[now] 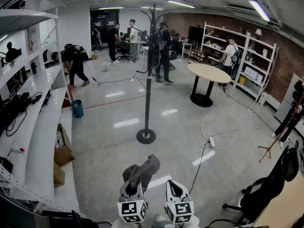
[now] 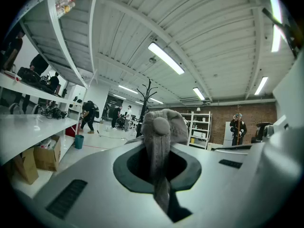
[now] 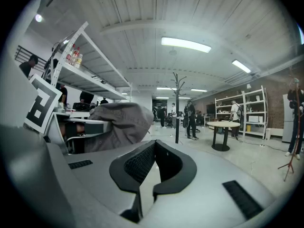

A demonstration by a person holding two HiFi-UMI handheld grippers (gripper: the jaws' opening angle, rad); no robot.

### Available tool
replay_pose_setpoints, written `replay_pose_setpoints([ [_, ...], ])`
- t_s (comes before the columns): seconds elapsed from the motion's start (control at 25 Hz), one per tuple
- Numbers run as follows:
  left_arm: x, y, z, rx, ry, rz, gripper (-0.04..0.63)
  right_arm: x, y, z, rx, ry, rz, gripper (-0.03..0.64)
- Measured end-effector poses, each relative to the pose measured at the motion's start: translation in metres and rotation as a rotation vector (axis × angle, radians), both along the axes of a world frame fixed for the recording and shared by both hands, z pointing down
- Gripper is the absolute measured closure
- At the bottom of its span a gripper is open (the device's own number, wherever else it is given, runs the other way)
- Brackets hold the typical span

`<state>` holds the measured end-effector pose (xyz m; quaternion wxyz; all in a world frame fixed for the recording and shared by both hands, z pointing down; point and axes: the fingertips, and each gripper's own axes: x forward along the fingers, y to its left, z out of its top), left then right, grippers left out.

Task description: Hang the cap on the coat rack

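Left gripper [image 1: 134, 185] jaws clamped on grey cap [image 1: 145, 167], right gripper [image 1: 174, 184] jaws closed empty, open floor [image 1: 109, 151] before coat rack [image 1: 147, 89]

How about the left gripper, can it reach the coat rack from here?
Probably not yet: the left gripper, shut on the cap, sits far short of the coat rack, though only open floor lies between.

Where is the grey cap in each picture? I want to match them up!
Head view: the cap is at bottom centre, pinched in the left tool.
Left gripper view: the cap is in the centre, sticking up between the jaws.
Right gripper view: the cap is left of centre.
Shared landmark: the black coat rack stands beyond the cap in all three.
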<state>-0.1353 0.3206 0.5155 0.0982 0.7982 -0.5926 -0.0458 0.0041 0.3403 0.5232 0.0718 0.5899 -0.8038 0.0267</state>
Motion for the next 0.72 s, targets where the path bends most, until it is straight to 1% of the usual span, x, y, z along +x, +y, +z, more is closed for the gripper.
replay_pose_setpoints([
  [0.28, -0.004, -0.010, 0.007, -0.018, -0.008, -0.006, 0.584, -0.001, -0.011, 0.005, -0.009, -0.006, 0.004, 0.607],
  [0.44, -0.007, -0.023, 0.006, -0.015, -0.009, -0.012, 0.584, -0.001, -0.026, 0.003, 0.001, -0.006, 0.009, 0.607],
  [0.72, -0.005, -0.050, 0.006, -0.009, -0.013, -0.024, 0.584, -0.004, -0.056, 0.003, 0.011, -0.007, -0.015, 0.607],
])
